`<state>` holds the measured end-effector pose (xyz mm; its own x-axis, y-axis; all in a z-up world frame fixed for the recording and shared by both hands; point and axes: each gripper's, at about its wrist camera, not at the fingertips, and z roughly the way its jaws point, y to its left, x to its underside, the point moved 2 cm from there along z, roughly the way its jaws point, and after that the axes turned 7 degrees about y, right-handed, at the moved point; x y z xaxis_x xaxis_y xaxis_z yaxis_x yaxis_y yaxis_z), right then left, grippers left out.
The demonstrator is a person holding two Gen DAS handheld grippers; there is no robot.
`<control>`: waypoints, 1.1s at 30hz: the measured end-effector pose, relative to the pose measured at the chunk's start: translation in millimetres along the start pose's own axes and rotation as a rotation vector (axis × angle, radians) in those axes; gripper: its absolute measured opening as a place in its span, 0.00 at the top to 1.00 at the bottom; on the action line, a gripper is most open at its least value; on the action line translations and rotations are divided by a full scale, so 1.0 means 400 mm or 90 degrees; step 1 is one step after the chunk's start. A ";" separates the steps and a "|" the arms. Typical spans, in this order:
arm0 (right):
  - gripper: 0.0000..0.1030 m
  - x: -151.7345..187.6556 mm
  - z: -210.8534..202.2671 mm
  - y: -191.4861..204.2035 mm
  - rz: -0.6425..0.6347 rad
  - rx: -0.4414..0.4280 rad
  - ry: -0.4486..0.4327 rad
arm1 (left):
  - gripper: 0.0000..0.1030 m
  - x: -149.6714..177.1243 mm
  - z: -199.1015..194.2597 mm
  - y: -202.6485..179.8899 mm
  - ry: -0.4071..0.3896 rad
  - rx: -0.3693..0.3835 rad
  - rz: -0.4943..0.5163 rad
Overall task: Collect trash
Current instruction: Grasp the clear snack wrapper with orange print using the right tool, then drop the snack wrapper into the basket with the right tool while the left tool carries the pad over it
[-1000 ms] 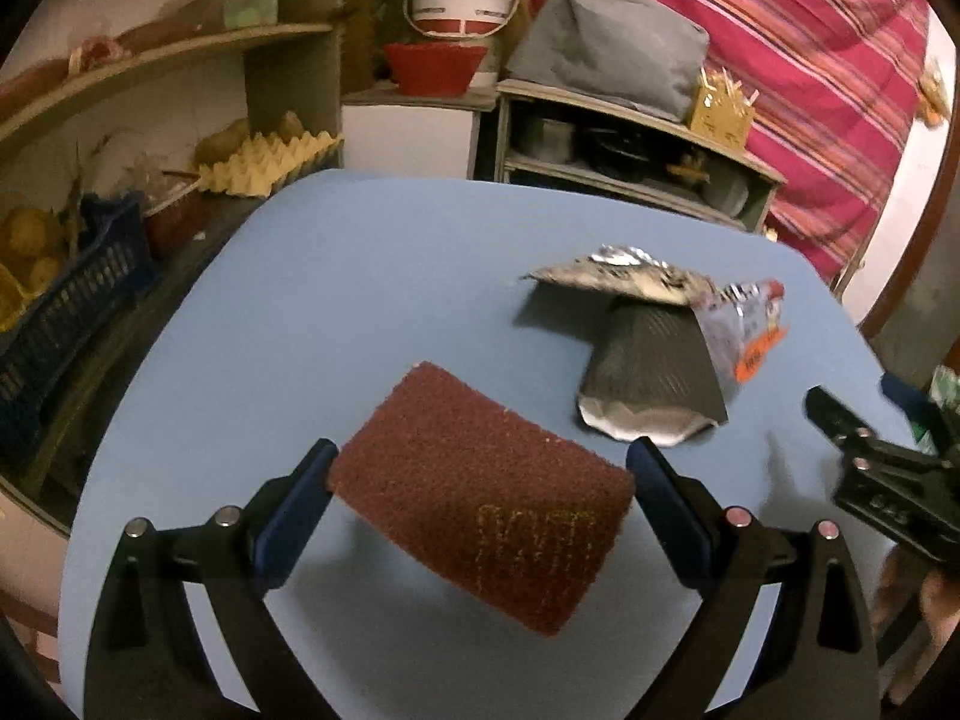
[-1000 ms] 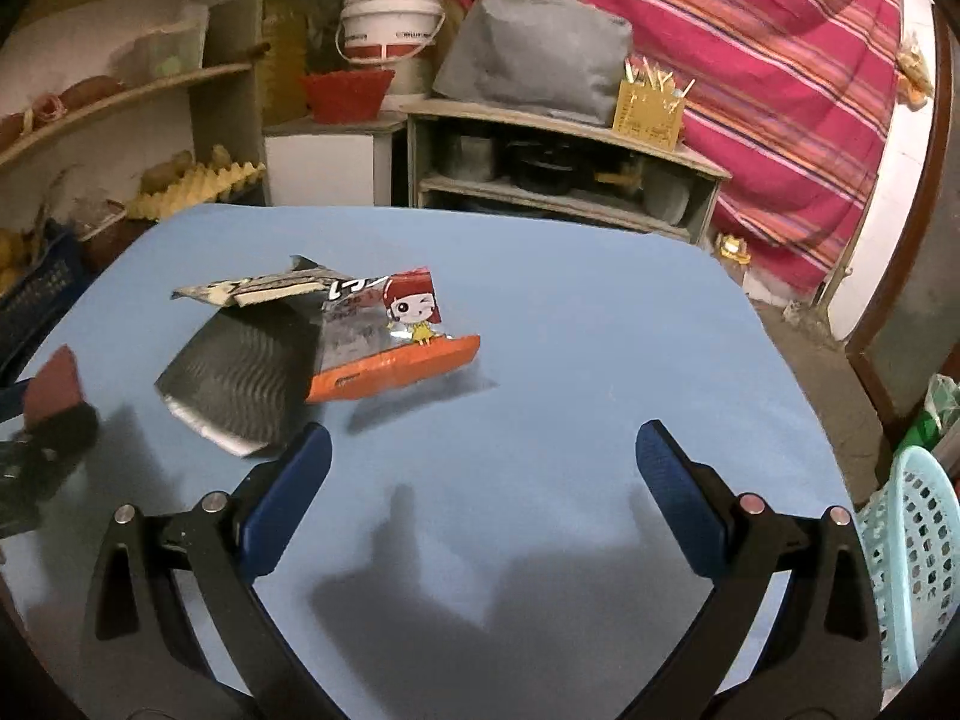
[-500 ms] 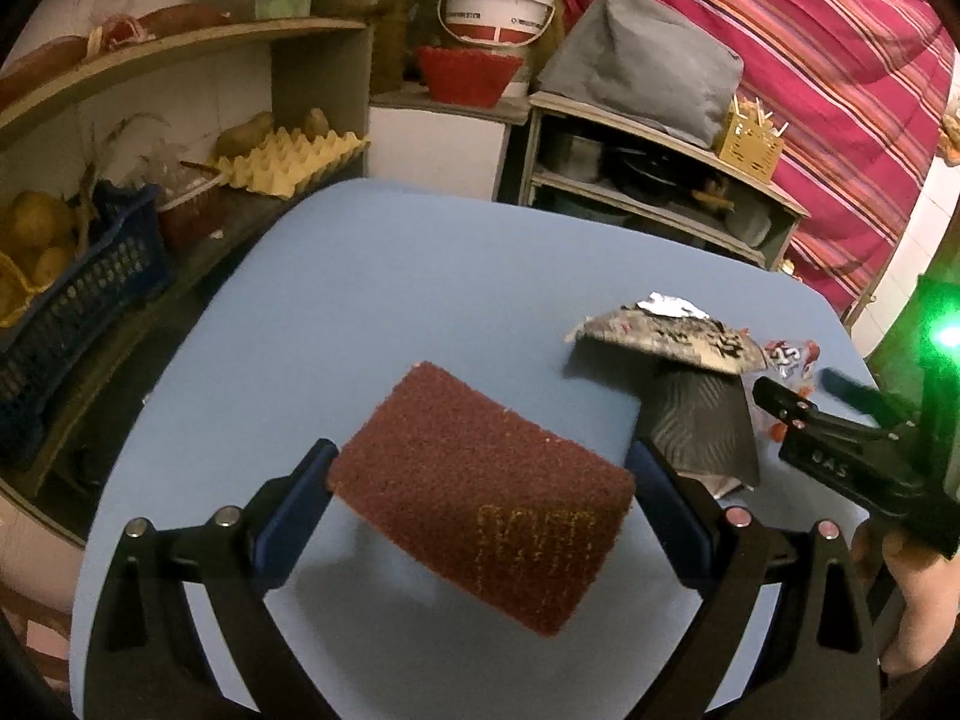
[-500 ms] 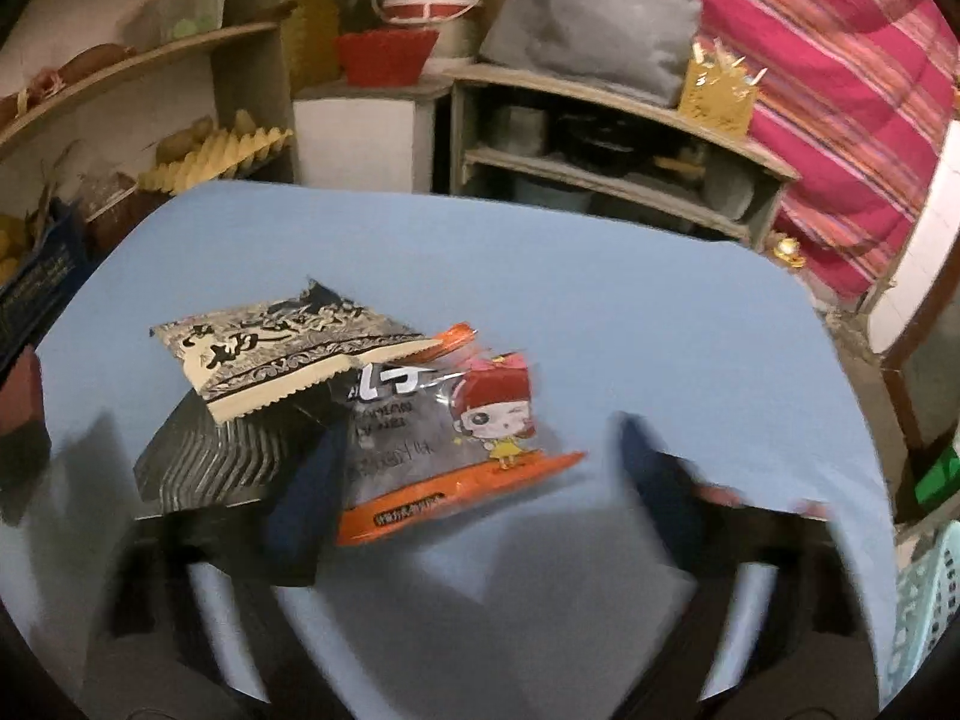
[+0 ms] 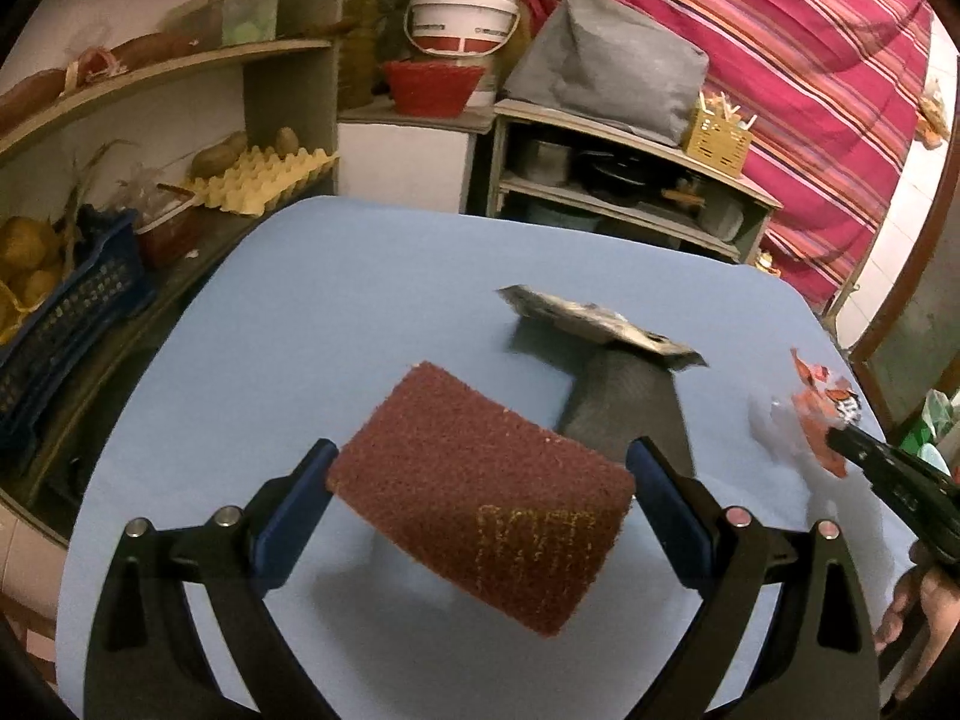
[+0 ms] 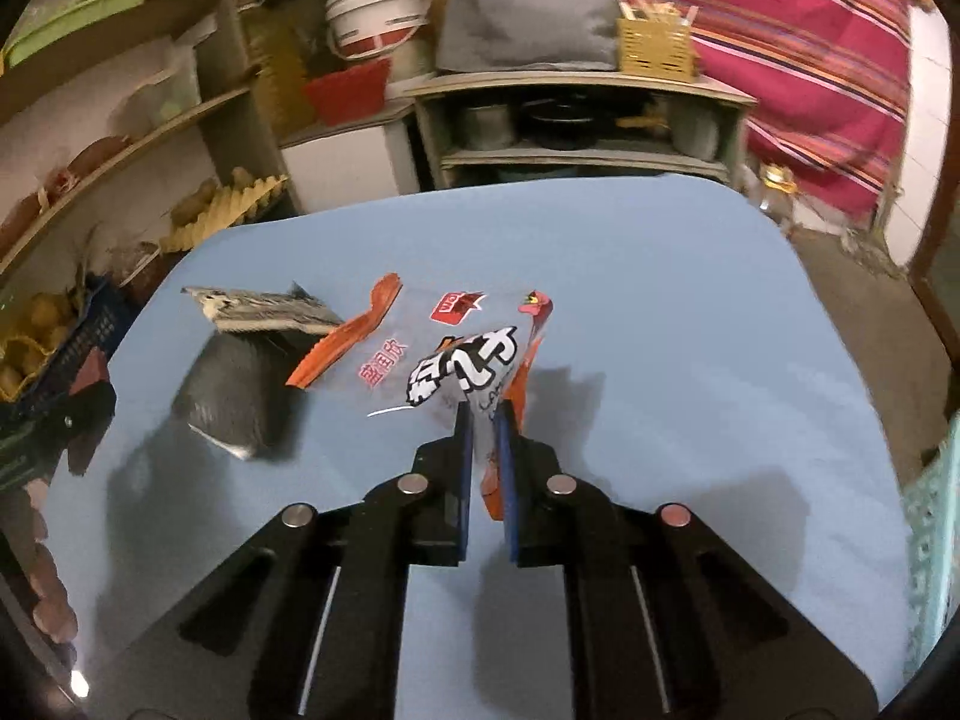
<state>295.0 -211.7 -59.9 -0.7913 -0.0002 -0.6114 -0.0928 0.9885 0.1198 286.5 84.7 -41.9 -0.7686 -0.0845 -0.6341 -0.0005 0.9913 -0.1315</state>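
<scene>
Orange snack wrapper (image 6: 456,360) clamped in right tool (image 6: 483,438), lifted off blue worktop (image 6: 660,330) | left tool (image 5: 480,480) clamps maroon scouring pad (image 5: 480,504) | step: carrying wrapper away | next: probably the pale basket (image 6: 930,516) at right edge, then release.

A clear snack wrapper (image 6: 456,354) with orange edges, a red logo and bold white lettering is raised off the blue bench (image 6: 690,312), pinched at its near end. To its left two more wrappers lie on the bench: a black ribbed one (image 6: 234,390) lying flat, and a grey-and-cream printed one (image 6: 258,309) resting across its far end.
</scene>
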 end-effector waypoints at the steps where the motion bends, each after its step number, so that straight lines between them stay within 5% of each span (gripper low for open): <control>1: 0.91 0.009 -0.016 -0.013 0.002 0.001 -0.003 | 0.09 0.005 -0.002 -0.013 0.002 0.002 0.001; 25: 0.91 0.150 -0.325 -0.302 0.034 0.044 -0.081 | 0.09 0.051 -0.114 -0.426 -0.058 0.021 0.093; 33: 0.91 0.209 -0.425 -0.487 0.080 0.118 -0.110 | 0.09 0.077 -0.143 -0.636 -0.073 0.066 0.149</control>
<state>143.9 -430.1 -1.3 -0.6736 0.1338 -0.7269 0.1244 0.9900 0.0670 226.3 -164.3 15.6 -0.6626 0.1283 -0.7379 0.2380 0.9702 -0.0451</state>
